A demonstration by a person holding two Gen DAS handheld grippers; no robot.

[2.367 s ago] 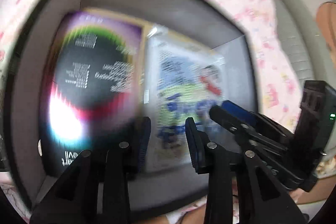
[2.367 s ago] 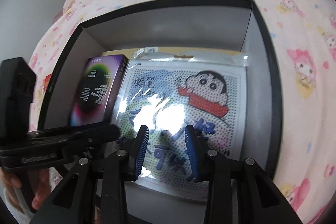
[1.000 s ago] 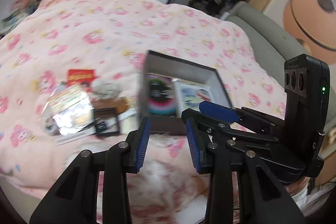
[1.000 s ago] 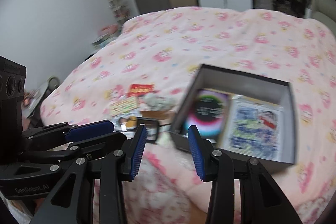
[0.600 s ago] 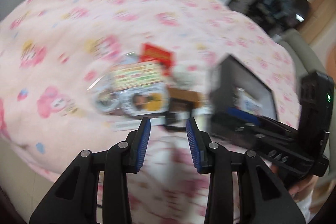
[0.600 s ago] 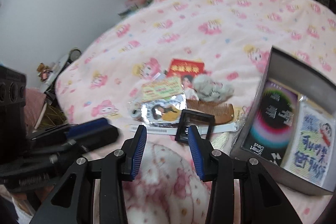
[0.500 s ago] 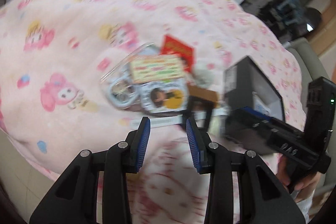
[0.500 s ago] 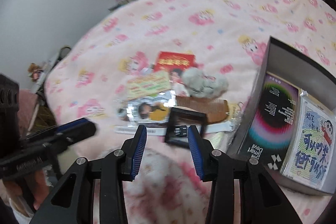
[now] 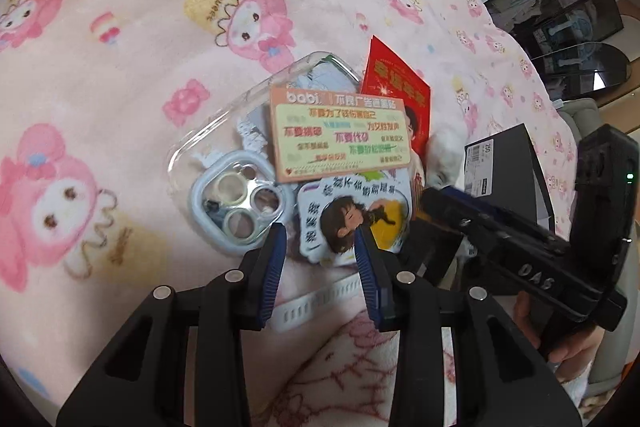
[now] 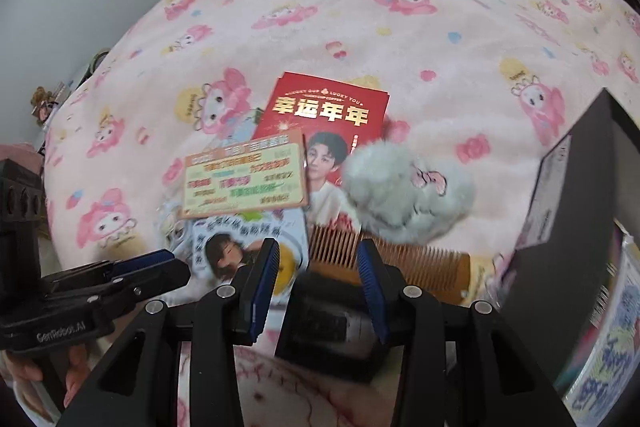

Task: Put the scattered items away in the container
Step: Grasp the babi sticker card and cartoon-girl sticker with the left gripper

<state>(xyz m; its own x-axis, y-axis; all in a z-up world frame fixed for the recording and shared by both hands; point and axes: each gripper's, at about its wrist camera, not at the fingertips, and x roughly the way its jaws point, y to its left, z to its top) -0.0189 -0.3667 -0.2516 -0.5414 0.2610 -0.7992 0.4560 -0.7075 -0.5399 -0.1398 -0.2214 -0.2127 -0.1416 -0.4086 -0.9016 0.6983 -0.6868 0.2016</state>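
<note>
Pink cartoon-print blanket (image 9: 120, 7) covers the bed under our scattered things: a clear phone case (image 9: 240, 163), an orange card (image 9: 340, 135), a red envelope (image 10: 328, 111), a grey plush (image 10: 404, 195) and a wooden comb (image 10: 400, 259). Our left hand-held gripper (image 9: 320, 251) hangs with jaws apart over a cartoon sticker (image 9: 352, 219). Our right hand-held gripper (image 10: 316, 267), also apart and empty, hangs above a black square object (image 10: 328, 327). To the right stands the black box (image 10: 560, 247).

Both wrist views look steeply down, close over blanket (image 9: 120, 7); share card pile (image 9: 340, 135) (image 10: 244, 183).
</note>
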